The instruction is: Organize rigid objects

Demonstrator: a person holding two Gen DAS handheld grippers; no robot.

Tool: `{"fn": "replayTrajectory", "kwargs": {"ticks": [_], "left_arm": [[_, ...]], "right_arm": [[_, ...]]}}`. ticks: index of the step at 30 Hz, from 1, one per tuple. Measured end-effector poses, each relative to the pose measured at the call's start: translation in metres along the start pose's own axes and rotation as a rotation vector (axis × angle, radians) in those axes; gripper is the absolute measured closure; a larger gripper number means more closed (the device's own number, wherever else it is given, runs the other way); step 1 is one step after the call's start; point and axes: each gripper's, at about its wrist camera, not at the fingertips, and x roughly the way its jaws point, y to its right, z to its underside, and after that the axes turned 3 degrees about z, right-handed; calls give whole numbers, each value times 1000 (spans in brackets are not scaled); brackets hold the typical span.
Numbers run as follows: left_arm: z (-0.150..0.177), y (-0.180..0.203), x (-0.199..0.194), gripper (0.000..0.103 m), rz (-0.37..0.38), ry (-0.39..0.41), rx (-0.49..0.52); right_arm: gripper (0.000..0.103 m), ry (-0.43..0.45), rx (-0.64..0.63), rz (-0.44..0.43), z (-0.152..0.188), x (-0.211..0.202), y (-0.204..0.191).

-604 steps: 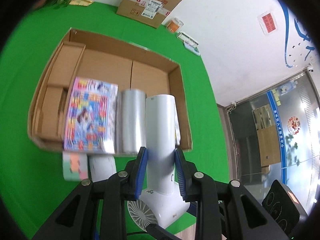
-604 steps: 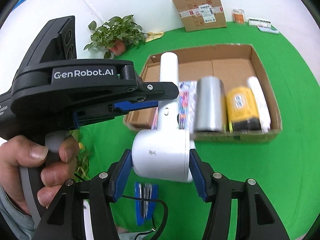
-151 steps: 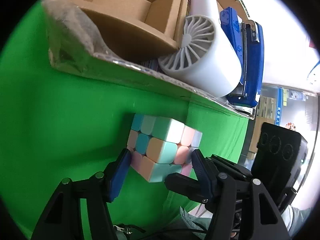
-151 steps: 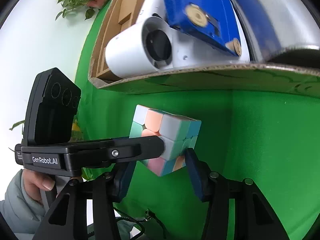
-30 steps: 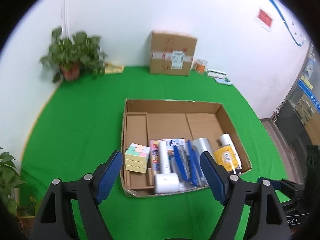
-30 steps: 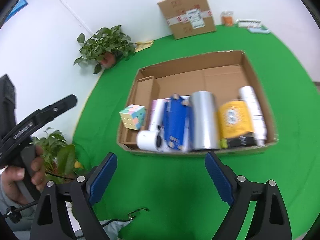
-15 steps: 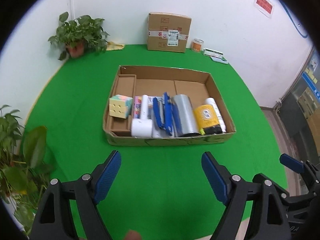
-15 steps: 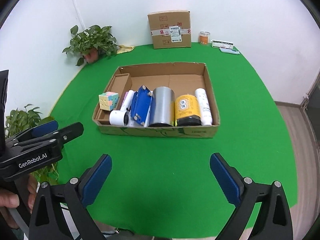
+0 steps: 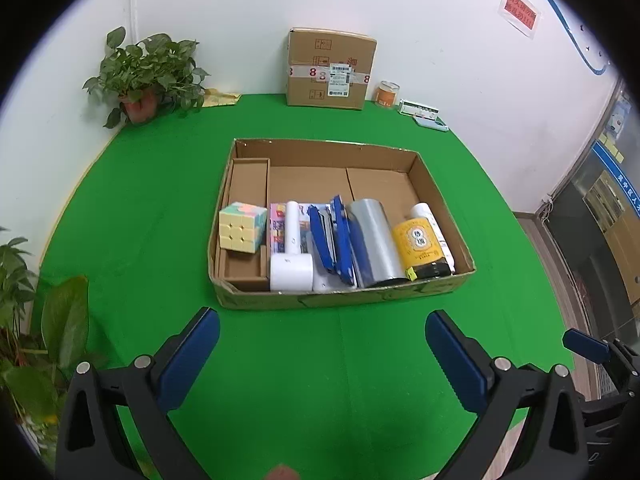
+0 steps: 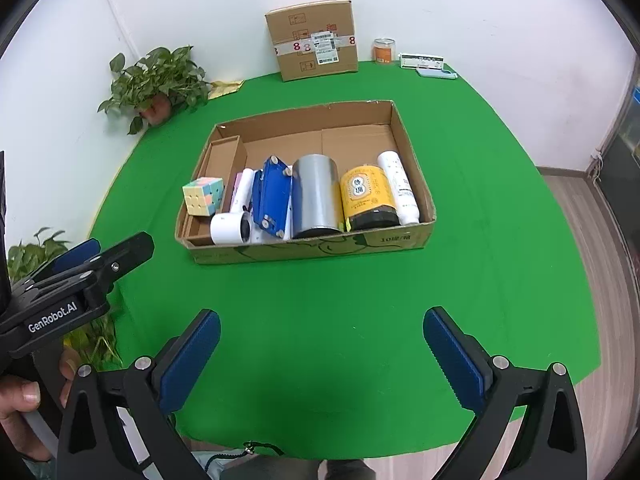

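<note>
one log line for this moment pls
left gripper: open, empty | right gripper: open, empty | pastel cube: in cardboard tray, left end

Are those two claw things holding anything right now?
No. The left gripper and right gripper are both wide open over the green mat, holding nothing.

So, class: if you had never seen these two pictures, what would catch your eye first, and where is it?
Probably the open cardboard box in the middle of the bright green mat, with a row of things packed along its near side. In that row the pastel puzzle cube at the left end and the yellow-labelled jar near the right stand out. At the bottom, each wide-open tool, left tool and right tool, frames its view.
</note>
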Motion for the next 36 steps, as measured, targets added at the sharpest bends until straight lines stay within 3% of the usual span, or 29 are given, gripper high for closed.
{"fn": "replayTrajectory", "kwargs": {"ticks": [8, 17, 36], "left_arm": [[-8, -12, 2, 1, 19, 8, 18], [-8, -26, 5, 1, 18, -6, 7], [-17, -21, 23, 1, 19, -56, 52]], "right_arm": [[1, 2, -4, 14, -14, 7, -22], [1, -58, 53, 30, -13, 37, -21], [1, -33, 54, 68, -18, 42, -21]]}}
